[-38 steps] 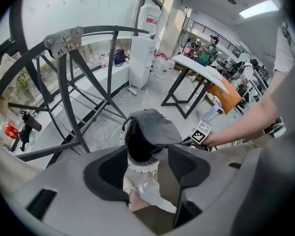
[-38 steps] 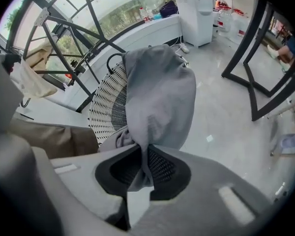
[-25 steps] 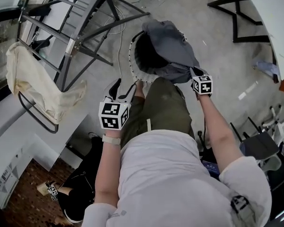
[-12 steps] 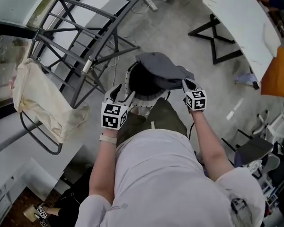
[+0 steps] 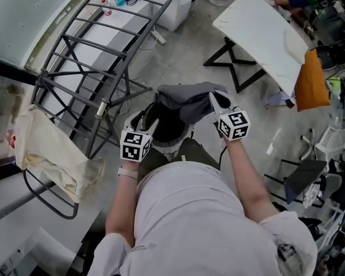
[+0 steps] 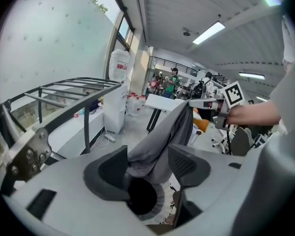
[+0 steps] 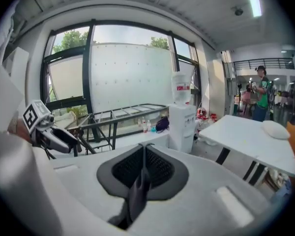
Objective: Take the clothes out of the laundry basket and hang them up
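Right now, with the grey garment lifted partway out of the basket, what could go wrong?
1. The right hand-held gripper is shut on only a thin fold of the grey garment; it may slip free and fall.
2. The garment's lower end hangs into the laundry basket; a quick pull could drag or tip it.
3. The left hand-held gripper stands open, so nothing backs up the hold on the way to the drying rack.

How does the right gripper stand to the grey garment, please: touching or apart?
Touching. The right gripper view shows the right gripper shut on a fold of the grey garment.
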A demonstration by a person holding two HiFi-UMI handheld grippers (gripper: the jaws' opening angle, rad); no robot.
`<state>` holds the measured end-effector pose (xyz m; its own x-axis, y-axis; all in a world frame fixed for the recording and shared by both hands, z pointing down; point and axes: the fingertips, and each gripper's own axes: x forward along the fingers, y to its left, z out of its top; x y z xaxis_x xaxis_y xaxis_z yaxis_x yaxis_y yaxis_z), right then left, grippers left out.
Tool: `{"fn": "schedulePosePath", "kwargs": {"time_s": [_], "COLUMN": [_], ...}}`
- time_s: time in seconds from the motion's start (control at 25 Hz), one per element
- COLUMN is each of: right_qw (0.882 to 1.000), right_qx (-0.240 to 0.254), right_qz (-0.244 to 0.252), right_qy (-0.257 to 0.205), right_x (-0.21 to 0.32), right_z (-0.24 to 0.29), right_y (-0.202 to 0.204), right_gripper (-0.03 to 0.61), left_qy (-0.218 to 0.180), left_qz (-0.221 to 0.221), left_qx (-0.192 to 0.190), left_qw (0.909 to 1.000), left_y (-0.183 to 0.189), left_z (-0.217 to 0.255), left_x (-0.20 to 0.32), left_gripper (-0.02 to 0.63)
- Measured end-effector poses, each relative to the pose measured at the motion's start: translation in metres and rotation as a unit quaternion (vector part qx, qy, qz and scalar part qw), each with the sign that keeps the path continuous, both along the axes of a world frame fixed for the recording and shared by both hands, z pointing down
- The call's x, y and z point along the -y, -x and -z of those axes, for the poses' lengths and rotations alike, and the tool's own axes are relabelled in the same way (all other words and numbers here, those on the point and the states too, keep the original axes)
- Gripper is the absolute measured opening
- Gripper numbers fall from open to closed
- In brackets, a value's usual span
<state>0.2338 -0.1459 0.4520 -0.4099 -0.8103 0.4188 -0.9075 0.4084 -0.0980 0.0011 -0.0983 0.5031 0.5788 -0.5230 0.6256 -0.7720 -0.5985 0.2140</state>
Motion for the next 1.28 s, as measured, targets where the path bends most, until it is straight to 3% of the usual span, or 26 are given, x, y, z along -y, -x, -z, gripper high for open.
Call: {"fn": "schedulePosePath", "kwargs": {"time_s": [0.24, 0.44, 0.76, 0.84, 0.96, 1.12, 1.28], "right_qw": [0.993, 0.975, 0.947, 0.942, 0.940, 0.944, 0.951], "right_qx": [0.006, 0.028, 0.100, 0.109, 0.109, 0.097, 0.085], "right_qz": [0.015, 0.048, 0.067, 0.071, 0.072, 0.067, 0.069], "right_qy": [-0.116, -0.216, -0.298, -0.308, -0.314, -0.308, -0.289], "right_x": [0.008, 0.000, -0.011, -0.014, -0.015, -0.008, -0.002], "right_z": [0.112, 0.203, 0.300, 0.312, 0.318, 0.308, 0.287], "right_y": [0.013, 0.021, 0.014, 0.009, -0.002, -0.020, -0.032], "right_gripper": [0.017, 0.017, 0.017, 0.017, 0.017, 0.017, 0.018], "left_qy": [-0.051, -0.093, -0.137, -0.145, -0.162, -0.173, -0.188], "left_qz": [-0.060, -0.103, -0.172, -0.163, -0.120, -0.053, 0.009], "left_qx": [0.019, 0.012, 0.008, 0.013, 0.020, 0.015, 0.033], "left_qw": [0.9967, 0.9902, 0.9755, 0.9759, 0.9793, 0.9834, 0.9816], "left_y": [-0.027, -0.056, -0.124, -0.127, -0.114, -0.081, -0.047], "left_z": [0.022, 0.046, 0.073, 0.074, 0.083, 0.098, 0.115], "left_x": [0.024, 0.044, 0.051, 0.054, 0.066, 0.087, 0.097], "left_gripper": [0.255, 0.267, 0.307, 0.300, 0.040, 0.023, 0.018]}}
